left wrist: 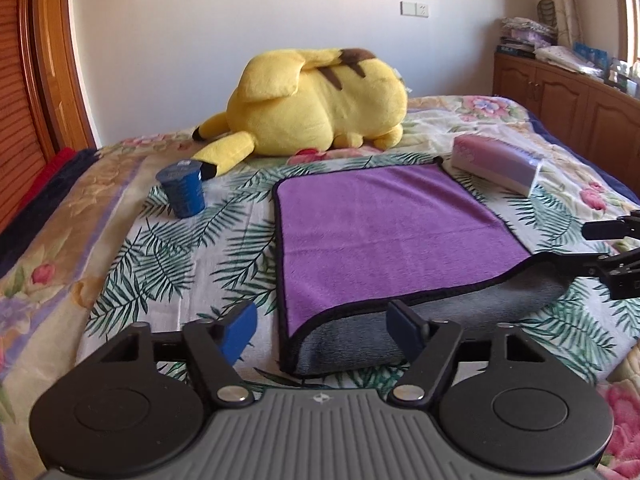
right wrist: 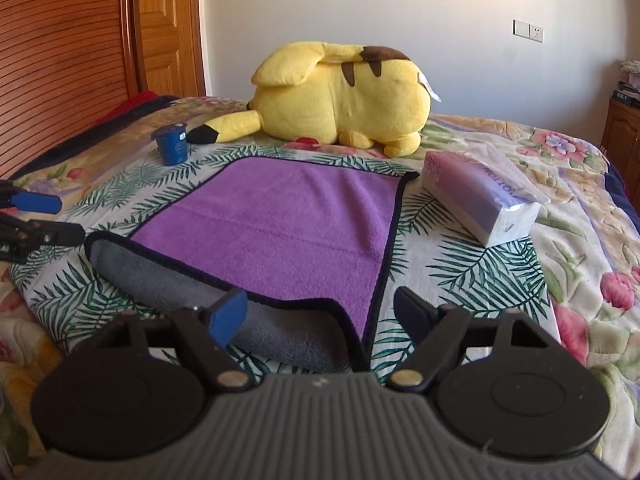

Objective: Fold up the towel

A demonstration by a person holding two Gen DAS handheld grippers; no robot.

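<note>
- Nearest the lens in the left wrist view, the left claw point(left wrist: 322, 328) hangs with its blue-padded fingers point(left wrist: 240, 330) spread apart, gripping nothing, above the near left corner of the towel point(left wrist: 384, 232).
- In the right wrist view, the right claw point(right wrist: 320, 314) is likewise spread wide and empty, over the towel's near right corner.
- Towel: fleecy, purple on top with a dark bound hem; its near edge is turned up and back, baring a grey underside point(right wrist: 168, 276).
- It lies mostly flat in the middle of the bed point(right wrist: 520, 280), on a palm-leaf and flower print cover.
- Beyond it lies a yellow Pikachu plush point(left wrist: 316, 100), with a white tag point(right wrist: 429, 90) too small to read.
- A blue cup point(left wrist: 182, 188) stands off the towel's far left corner; its label is illegible.
- A tissue pack point(right wrist: 480, 196) sits off the far right corner; its printed lettering is not readable.
</note>
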